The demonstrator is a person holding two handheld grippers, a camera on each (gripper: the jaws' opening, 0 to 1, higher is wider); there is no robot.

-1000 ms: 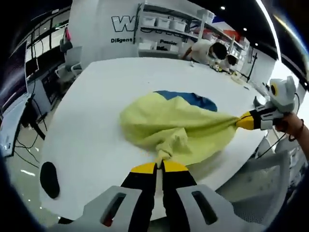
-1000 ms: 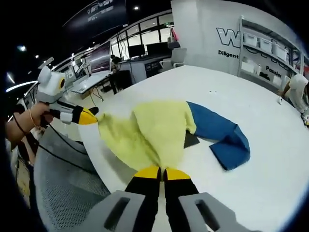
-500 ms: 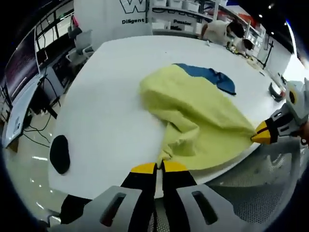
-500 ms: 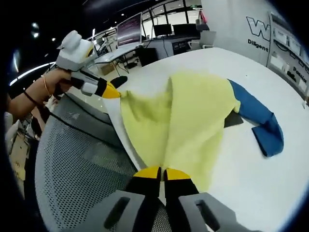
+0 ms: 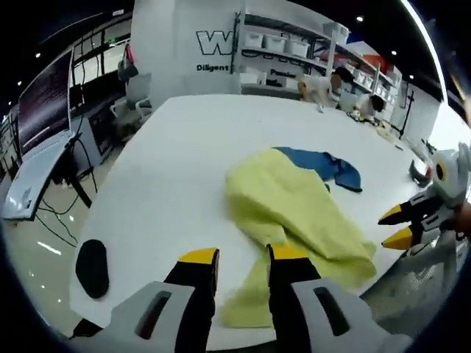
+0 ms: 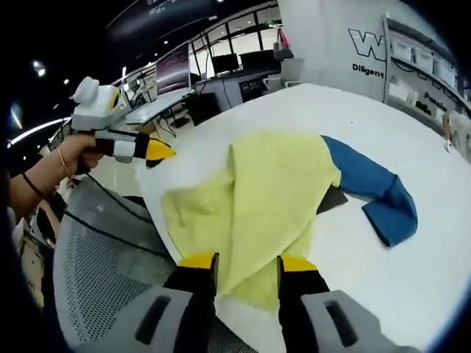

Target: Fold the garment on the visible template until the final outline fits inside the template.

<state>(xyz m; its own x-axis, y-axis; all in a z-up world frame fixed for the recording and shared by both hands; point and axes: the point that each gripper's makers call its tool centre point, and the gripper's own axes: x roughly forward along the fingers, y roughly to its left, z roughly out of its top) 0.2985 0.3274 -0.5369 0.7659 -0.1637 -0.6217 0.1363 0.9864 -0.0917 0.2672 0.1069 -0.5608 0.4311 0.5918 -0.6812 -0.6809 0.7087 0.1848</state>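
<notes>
White bench (image 5: 169, 162) surface carries the work, in a large room with shelving and desks behind.

1. Garment position. The yellow garment (image 5: 294, 213) lies bunched near the bench edge, one flap hanging toward the rim. A blue part (image 6: 368, 195) extends from under it on the far side. A dark corner, probably the template (image 6: 333, 200), shows beside the yellow cloth in the right gripper view; most of it is covered.

2. Jaw state. The left gripper (image 5: 243, 257) has its jaws apart and empty, straddling the near flap. The right gripper (image 6: 246, 263) likewise stands open over the cloth, holding nothing.

3. Recommended procedure. Regrasp at two distinct corners or seam ends, not mid-panel. Lift, spread the cloth flat over the template, then fold inward. Keep the hem from slipping off the bench edge.
</notes>
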